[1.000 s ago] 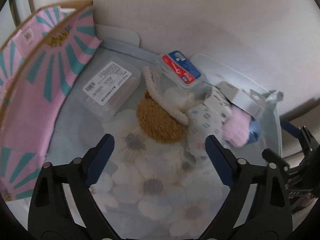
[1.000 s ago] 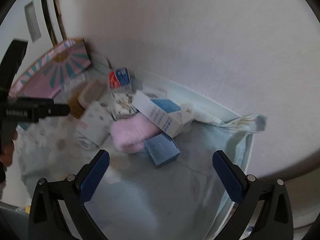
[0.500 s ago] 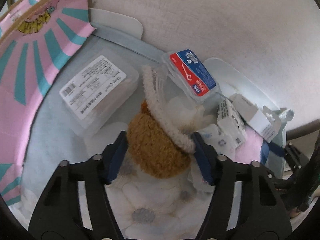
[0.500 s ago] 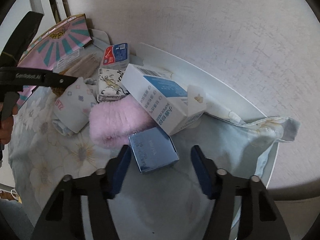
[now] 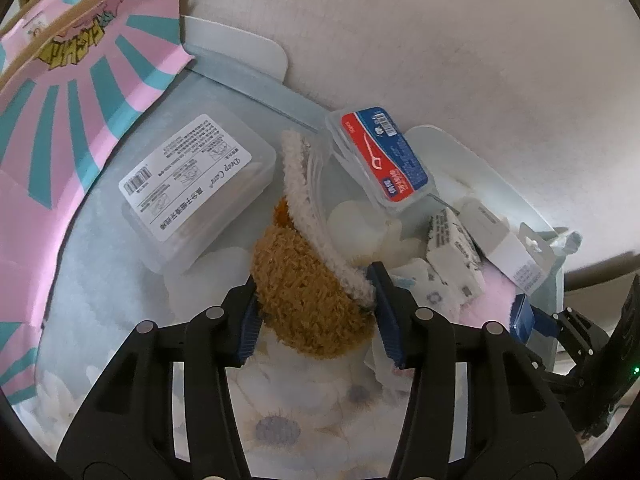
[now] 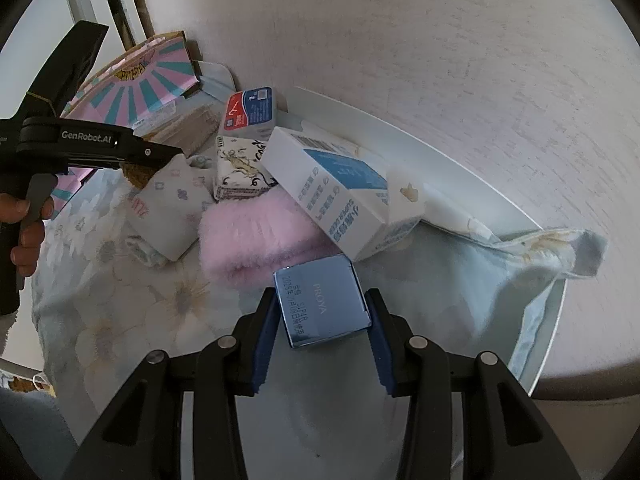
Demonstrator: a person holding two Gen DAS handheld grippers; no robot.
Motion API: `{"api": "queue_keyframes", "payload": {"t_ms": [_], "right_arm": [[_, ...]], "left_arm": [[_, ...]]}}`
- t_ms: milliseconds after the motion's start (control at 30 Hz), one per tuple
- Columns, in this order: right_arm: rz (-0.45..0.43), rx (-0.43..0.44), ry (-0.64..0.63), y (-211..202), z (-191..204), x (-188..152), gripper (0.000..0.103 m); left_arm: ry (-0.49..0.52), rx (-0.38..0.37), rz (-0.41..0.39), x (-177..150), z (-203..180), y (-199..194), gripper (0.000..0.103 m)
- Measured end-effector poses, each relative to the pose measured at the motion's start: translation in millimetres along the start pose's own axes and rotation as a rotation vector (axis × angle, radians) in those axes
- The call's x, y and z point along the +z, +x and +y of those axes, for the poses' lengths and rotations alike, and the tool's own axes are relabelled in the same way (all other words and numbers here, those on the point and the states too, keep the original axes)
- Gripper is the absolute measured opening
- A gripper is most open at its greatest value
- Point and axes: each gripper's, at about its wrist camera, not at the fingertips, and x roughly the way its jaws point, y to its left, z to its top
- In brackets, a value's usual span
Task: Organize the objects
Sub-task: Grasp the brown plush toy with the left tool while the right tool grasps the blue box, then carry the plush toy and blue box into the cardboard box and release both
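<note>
Evidently both grippers are picking from the clutter heaped on the flowered cloth [image 6: 120,320] against the wall. The left gripper [image 5: 316,320] has its fingers narrowed around the brown plush toy [image 5: 308,296], pads pressing its sides. The right gripper [image 6: 322,332] pinches the blue Proya box [image 6: 320,304], just beside the pink fluffy item [image 6: 256,240].

each wrist camera is looking forward and down along its own fingers, close over the cluttered tray [image 5: 556,280]; both are sharing the floss box [image 5: 386,160] [image 6: 250,114].
</note>
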Motion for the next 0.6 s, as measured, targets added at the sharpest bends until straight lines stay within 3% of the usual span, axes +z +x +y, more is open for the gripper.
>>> {"api": "queue_keyframes", "payload": {"t_ms": [300,600], "right_arm": [[-0.029,0.004,0.049,-33.7,3.6,-6.6,0.040],[-0.088,-0.043,0.077,-70.7,30.6,17.7,0.040]], "left_arm": [[0.040,-0.038,-0.062,1.7,-14.6,-31.3,0.042],[0.126,-0.109,-0.138,9.6,-12.1,-87.4,0.042]]}}
